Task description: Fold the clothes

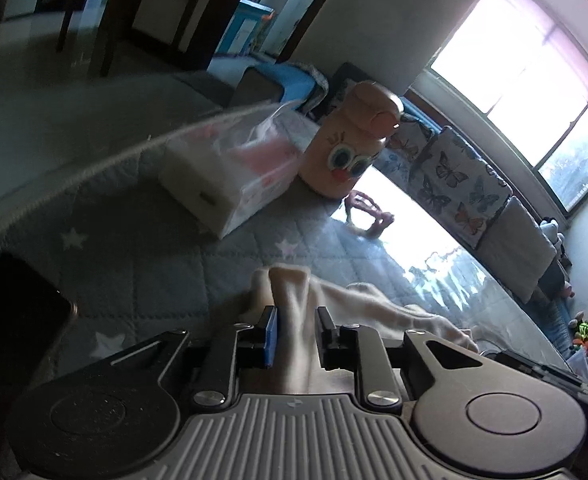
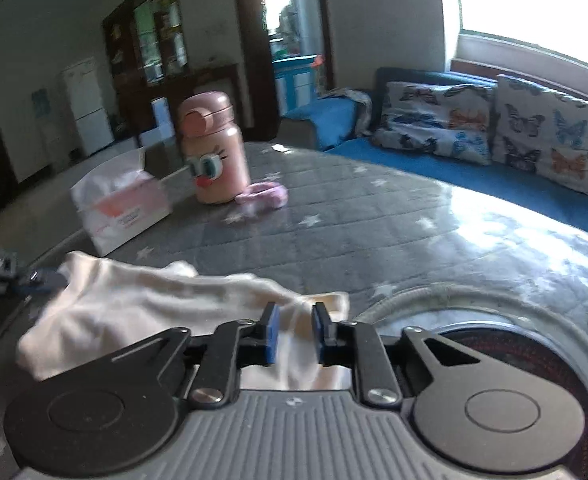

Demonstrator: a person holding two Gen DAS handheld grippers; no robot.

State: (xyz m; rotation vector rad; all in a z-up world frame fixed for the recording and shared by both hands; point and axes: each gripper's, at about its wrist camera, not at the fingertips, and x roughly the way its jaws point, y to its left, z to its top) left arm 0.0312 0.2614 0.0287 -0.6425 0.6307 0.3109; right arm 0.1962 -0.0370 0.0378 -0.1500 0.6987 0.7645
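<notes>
- While the left wrist view is rolled hard to one side, the left gripper point(image 1: 296, 332) points low across the quilted grey star-patterned cover point(image 1: 166, 264), its two fingers pinched on a fold of the cream garment point(image 1: 374, 308) that rises between the pads.
- From that pinch the garment trails toward the right of that view, over the cover, where it lies rumpled.
- Held nearly level, the right gripper point(image 2: 296, 334) also aims low over the cover point(image 2: 374, 220), with its fingers closed on another part of the same garment point(image 2: 134, 300); cloth fills the narrow gap between the blue pads.
- Left of the right gripper, the garment stretches out to a far corner that meets the tip of the left gripper point(image 2: 34, 278) at the frame edge.
- Farther back on the cover stand a pink bottle with a cartoon face point(image 2: 214, 152), a tissue box point(image 2: 122, 208) just beside it, and a pink hair tie point(image 2: 262, 196) touching the bottle's base.
- Beyond the cover, a blue sofa point(image 2: 474, 176) carries butterfly cushions point(image 2: 438, 120).
</notes>
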